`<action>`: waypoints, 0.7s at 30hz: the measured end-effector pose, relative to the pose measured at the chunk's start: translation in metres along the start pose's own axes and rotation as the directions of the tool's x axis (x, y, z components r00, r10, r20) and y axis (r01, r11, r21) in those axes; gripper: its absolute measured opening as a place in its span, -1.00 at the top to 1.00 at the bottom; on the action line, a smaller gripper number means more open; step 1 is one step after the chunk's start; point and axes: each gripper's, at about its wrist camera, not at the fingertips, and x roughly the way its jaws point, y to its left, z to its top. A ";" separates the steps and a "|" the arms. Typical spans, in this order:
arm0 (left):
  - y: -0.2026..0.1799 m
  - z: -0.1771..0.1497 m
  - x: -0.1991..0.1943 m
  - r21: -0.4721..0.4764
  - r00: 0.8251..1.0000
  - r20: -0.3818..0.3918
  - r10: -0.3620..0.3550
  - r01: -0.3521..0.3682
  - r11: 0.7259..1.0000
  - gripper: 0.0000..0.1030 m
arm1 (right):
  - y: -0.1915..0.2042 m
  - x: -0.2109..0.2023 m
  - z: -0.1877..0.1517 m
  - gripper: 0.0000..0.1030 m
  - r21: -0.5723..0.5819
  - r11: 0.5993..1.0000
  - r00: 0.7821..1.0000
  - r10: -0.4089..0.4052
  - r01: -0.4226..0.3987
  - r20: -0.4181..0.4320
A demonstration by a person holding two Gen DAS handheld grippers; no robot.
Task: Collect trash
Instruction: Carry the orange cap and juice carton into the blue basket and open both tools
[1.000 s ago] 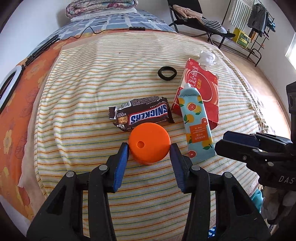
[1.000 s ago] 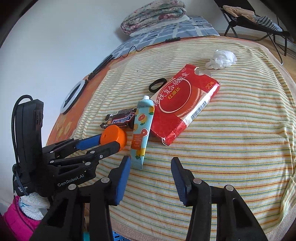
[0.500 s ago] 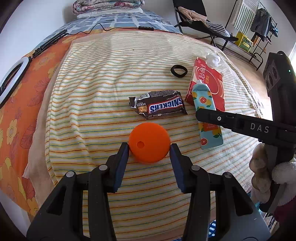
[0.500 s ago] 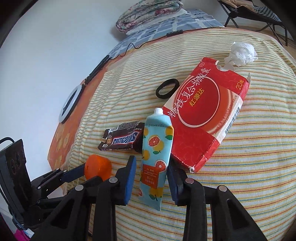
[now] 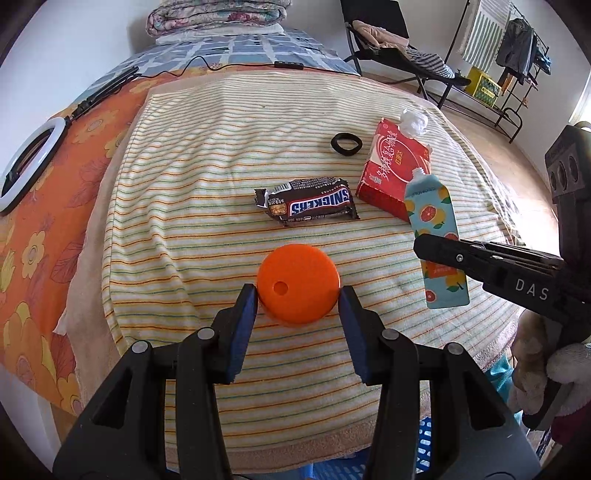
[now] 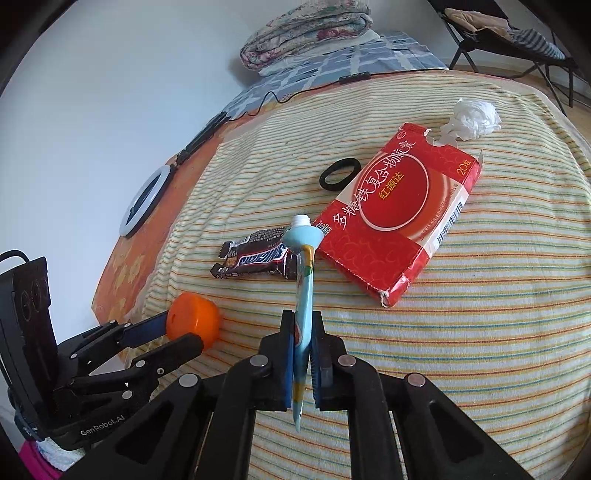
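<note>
My left gripper (image 5: 297, 301) is shut on an orange round lid (image 5: 298, 282), held above the striped blanket; it also shows in the right wrist view (image 6: 192, 322). My right gripper (image 6: 303, 349) is shut on a light blue fruit-print tube (image 6: 303, 291), lifted edge-on off the blanket; the tube also shows in the left wrist view (image 5: 436, 229). A Snickers wrapper (image 5: 309, 204) lies in the middle of the blanket. A red flat box (image 6: 402, 218), a crumpled white tissue (image 6: 474, 117) and a black hair tie (image 6: 340, 173) lie farther back.
The striped blanket (image 5: 207, 177) covers a bed with an orange flowered sheet (image 5: 33, 206) at the left. A white ring light (image 5: 26, 162) lies at the left edge. A folded quilt (image 6: 306, 33) sits at the far end. A blue crate (image 5: 424, 454) shows below the bed's near edge.
My right gripper moved in over the blue tube, shut on it and lifted it on edge. My left gripper drew back from the Snickers wrapper with the orange lid held.
</note>
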 end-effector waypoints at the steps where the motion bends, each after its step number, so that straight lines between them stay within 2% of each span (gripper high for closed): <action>1: -0.003 -0.002 -0.004 0.006 1.000 0.005 0.000 -0.001 1.000 0.10 | 0.002 -0.004 -0.003 0.90 -0.011 1.000 1.000 -0.011 0.011 0.003; 9: -0.031 -0.023 -0.037 0.073 0.998 0.056 -0.001 -0.003 0.997 0.10 | 0.018 -0.040 -0.032 0.90 -0.140 0.986 0.995 -0.094 0.096 0.020; 21: -0.076 -0.080 -0.065 0.133 0.998 0.049 -0.037 0.030 0.991 0.10 | 0.027 -0.083 -0.093 0.90 -0.221 0.969 0.993 -0.114 0.113 0.008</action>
